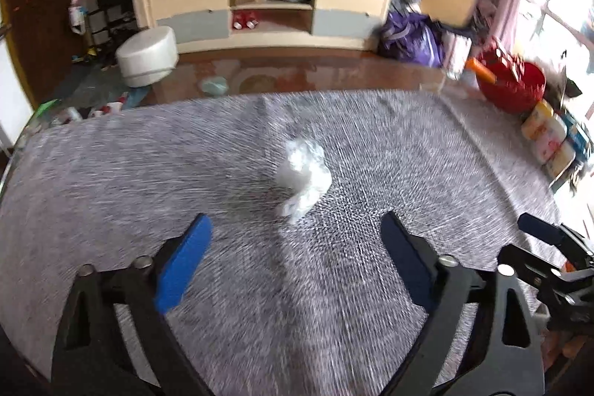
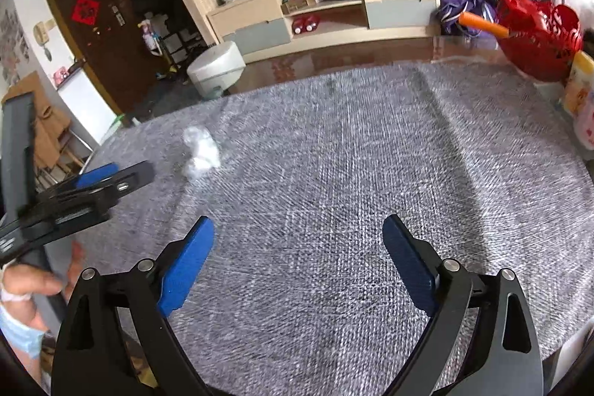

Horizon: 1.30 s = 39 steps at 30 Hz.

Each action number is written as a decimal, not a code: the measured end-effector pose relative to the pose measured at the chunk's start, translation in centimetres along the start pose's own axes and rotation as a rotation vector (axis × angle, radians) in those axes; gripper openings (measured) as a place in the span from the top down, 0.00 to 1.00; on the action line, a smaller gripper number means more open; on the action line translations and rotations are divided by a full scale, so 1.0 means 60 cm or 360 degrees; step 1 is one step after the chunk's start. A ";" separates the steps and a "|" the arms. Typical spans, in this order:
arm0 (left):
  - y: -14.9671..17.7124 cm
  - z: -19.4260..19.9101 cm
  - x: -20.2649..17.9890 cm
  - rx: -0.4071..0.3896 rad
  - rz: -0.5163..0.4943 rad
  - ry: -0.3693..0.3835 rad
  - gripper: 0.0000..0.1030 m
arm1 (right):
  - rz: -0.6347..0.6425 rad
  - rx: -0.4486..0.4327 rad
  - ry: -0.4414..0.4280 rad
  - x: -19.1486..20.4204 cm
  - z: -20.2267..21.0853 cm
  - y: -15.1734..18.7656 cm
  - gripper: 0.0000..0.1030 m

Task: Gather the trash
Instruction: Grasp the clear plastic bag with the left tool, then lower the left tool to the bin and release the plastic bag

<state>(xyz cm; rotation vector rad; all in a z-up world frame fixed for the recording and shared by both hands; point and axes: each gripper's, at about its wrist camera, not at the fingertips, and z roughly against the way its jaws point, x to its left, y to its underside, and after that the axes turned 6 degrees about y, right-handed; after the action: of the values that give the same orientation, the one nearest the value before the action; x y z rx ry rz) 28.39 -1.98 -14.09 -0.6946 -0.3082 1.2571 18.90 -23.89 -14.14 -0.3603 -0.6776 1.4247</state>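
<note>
1. Left wrist view: my left gripper point(image 1: 297, 229) tilts down over the bench point(image 1: 111, 180). Its blue fingers point(image 1: 182, 266) are spread wide with nothing between them.
2. The crumpled white wad of trash point(image 1: 304, 177) lies on the grey woven cloth point(image 1: 408, 154), just ahead of the fingertips and roughly centred between them, touching neither.
3. At the lower right edge I see part of my right gripper point(image 1: 549, 236), beside the left one.
4. Past the cloth the bare brown benchtop shows, with a red basket point(image 1: 516, 84) at the far right corner and cans point(image 1: 549, 140) near it. A white stool point(image 1: 148, 56) and a low TV cabinet point(image 1: 271, 13) stand beyond.
5. Right wrist view: my right gripper point(image 2: 299, 229) also points down at the cloth point(image 2: 371, 173), its fingers point(image 2: 185, 266) wide apart and empty.
6. The wad of trash point(image 2: 200, 151) lies well off to the left of these fingers, nearer the left gripper point(image 2: 111, 177), which reaches in from the left edge. A hand point(image 2: 29, 281) grips its handle.
7. The room behind shows a brown door point(image 2: 92, 36), the cabinet point(image 2: 326, 13) and the red basket point(image 2: 538, 36) at the bench's far right.
</note>
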 end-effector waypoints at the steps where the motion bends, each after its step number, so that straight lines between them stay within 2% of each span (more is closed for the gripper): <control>1: 0.000 -0.018 0.003 0.0025 0.0000 0.0019 0.29 | 0.0004 0.0007 0.0001 -0.001 -0.003 0.001 0.10; 4: 0.001 -0.060 0.011 0.0077 0.0021 0.0065 0.44 | 0.0006 0.0015 -0.0005 -0.003 -0.008 0.000 0.10; 6: -0.003 -0.077 0.018 0.0079 0.0043 0.0080 0.48 | 0.0008 0.0011 -0.0005 -0.005 -0.008 -0.002 0.10; 8: -0.007 -0.090 0.021 0.0076 0.0041 0.0088 0.56 | 0.0018 0.0008 0.0005 -0.006 -0.008 -0.002 0.10; 10: -0.010 -0.100 0.021 0.0109 0.0033 0.0121 0.87 | 0.0021 0.0012 0.0011 -0.005 -0.011 -0.003 0.10; 12: -0.008 -0.099 0.021 0.0126 0.0040 0.0146 0.88 | 0.0016 0.0021 0.0010 -0.006 -0.011 0.000 0.10; 15: 0.002 -0.068 0.015 0.0082 0.0032 0.0169 0.90 | 0.0029 0.0015 0.0009 -0.003 -0.003 0.006 0.10; 23: 0.056 0.074 -0.018 -0.0029 -0.0002 0.0247 0.91 | 0.0055 -0.0050 -0.0012 0.019 0.057 0.029 0.10; 31: 0.148 0.168 -0.066 -0.0037 -0.0067 0.0291 0.91 | 0.0085 -0.0066 0.0017 0.029 0.120 0.091 0.10; 39: 0.257 0.196 -0.097 0.0051 -0.0047 0.0330 0.91 | 0.0055 0.0008 0.0066 0.026 0.139 0.171 0.10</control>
<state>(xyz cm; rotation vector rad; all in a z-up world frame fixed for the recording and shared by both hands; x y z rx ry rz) 8.16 -1.64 -14.03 -0.7833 -0.1269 1.1488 5.70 -22.34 -13.66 -0.3983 -0.6364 1.4475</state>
